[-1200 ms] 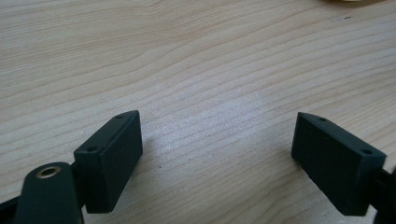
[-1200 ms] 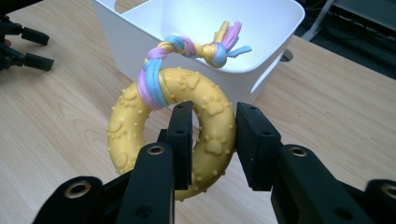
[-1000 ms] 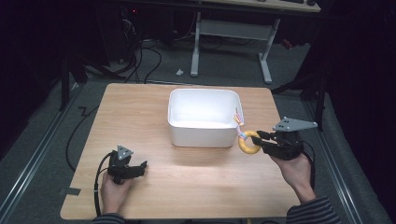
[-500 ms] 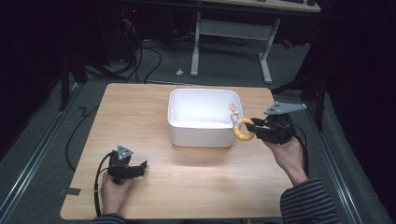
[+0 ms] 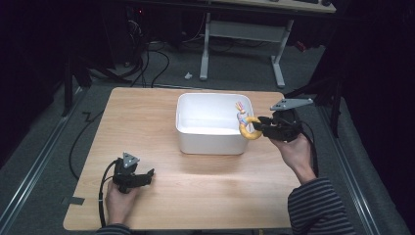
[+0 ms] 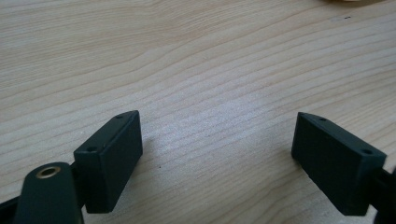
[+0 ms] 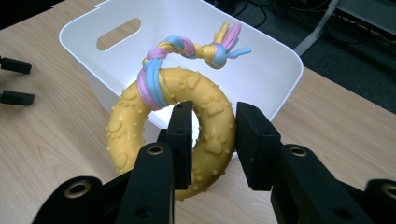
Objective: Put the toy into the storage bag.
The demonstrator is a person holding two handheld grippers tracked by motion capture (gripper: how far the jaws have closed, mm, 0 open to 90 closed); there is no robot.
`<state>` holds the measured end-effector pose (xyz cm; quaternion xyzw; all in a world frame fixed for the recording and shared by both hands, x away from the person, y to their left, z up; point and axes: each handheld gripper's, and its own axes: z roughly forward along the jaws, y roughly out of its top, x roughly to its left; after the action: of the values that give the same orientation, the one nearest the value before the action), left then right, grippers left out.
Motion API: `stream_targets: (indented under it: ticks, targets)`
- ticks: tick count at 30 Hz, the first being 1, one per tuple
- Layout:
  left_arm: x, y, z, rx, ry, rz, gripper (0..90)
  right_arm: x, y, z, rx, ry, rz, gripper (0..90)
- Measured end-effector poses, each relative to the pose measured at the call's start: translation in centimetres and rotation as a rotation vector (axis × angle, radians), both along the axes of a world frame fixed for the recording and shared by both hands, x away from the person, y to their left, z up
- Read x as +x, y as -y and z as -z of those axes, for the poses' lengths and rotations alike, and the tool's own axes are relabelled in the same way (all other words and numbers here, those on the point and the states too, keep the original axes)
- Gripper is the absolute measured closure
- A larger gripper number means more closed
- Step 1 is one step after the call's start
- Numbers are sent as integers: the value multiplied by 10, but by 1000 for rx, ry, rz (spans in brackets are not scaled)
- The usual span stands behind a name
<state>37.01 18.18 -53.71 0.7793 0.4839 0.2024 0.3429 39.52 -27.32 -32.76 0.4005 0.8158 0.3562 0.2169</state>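
The right claw (image 5: 260, 128) is clamped on a yellow rubber ring toy (image 7: 180, 122) — one jaw passes through the ring's hole, the other presses on its outer edge, so the ring's band is pinched between them. The toy is studded with bumps and paw prints, and a braided pink, blue and yellow rope (image 7: 187, 49) is looped round its upper part and ends in a knotted tassel. In the high view the ring toy (image 5: 248, 129) hangs clear of the worktop (image 5: 147, 117), at the right-hand rim of the white plastic tub (image 5: 213, 142), with its rope end over the tub's edge. The left claw (image 5: 142, 177) rests low on the worktop near the front left corner, well apart from the tub — its jaws stand wide apart with nothing but bare wood between them.
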Motion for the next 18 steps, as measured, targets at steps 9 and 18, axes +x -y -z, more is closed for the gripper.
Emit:
stream_targets:
  ticks: [9, 18]
  targets:
    - [0, 0, 0, 0, 0, 0, 167, 18, -16, 2, -13, -15, -10, 687]
    - [0, 0, 0, -1, 0, 0, 167, 43, -35, 13, -36, -59, -14, 686]
